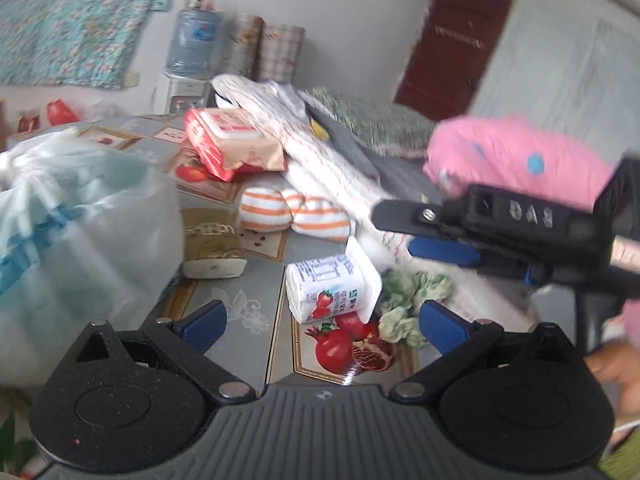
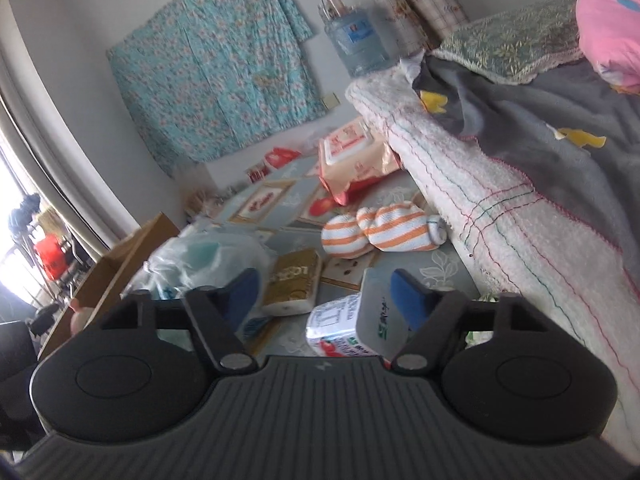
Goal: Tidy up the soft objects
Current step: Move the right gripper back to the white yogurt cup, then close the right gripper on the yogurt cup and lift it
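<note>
My left gripper [image 1: 322, 322] is open and empty above the table, just short of a strawberry tissue pack [image 1: 330, 286]. My right gripper [image 2: 324, 294] is open and empty, low over the same tissue pack [image 2: 344, 326]; it shows in the left wrist view [image 1: 424, 232] at the right. Orange-striped rolled socks [image 1: 294, 214] [image 2: 372, 232] lie mid-table. A white towel [image 2: 492, 216] with a grey cloth [image 2: 540, 120] and a green cushion [image 2: 516, 44] on it runs along the right. A pink pillow [image 1: 520, 160] lies behind the right gripper. A green crumpled cloth [image 1: 408, 300] lies by the tissue pack.
A white plastic bag [image 1: 68, 232] fills the left of the table. A gold tissue pack [image 1: 210, 244] and a red wet-wipes pack [image 1: 228, 144] lie nearby. A water bottle [image 1: 194, 40] stands at the back. A cardboard box [image 2: 116, 264] is at the table's left edge.
</note>
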Motion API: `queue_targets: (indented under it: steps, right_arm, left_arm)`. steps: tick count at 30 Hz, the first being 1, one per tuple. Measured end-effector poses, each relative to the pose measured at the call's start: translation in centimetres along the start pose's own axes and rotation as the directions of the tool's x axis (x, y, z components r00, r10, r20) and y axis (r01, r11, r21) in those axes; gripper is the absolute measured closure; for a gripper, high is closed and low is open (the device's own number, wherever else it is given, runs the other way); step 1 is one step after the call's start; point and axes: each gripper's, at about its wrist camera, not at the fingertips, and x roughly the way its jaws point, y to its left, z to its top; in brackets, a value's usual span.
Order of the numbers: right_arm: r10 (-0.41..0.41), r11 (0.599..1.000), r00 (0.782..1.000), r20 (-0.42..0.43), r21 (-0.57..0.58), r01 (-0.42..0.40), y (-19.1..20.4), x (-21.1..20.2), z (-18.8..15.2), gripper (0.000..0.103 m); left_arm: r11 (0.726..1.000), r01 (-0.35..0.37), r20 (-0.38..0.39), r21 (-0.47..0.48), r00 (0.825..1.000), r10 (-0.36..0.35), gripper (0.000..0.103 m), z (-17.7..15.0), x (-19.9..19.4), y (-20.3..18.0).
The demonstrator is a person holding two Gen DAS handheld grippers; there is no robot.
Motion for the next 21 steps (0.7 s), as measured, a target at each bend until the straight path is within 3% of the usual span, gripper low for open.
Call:
queue_targets:
  steps: [2, 5, 11, 21]
  right_arm:
    - [-0.017, 1.0, 1.0, -0.025, 0.006, 0.017, -0.3, 1.0, 0.2, 0.052]
    - [-0.042, 0.999, 0.998, -0.053, 0.018, 0.043, -0.9, 2.1, 0.5, 0.057]
    - [-0.053, 0.998, 0.994, -0.099, 0.039, 0.057, -1.5, 3.6, 0.7, 0.058]
    - [0.044, 0.992, 0.985, -0.167, 0.123, -0.023, -2.0, 5.0, 0.5, 0.056]
  left_arm:
    - [1.0, 0.008, -0.025, 0.025, 1.0, -0.008, 0.0, 0.1, 1.7, -0.2]
    - [0.999, 0.047, -0.055, 0.01, 0.997, -0.046, 0.001, 0.5, 3.6, 0.0]
    - [0.999, 0.052, -0.085, -0.009, 0.995, -0.052, 0.008, 1.6, 6.1, 0.2]
    - [0.996, 0.067, -0.105, -0.06, 0.992, -0.073, 0.031, 2.0, 7.2, 0.5]
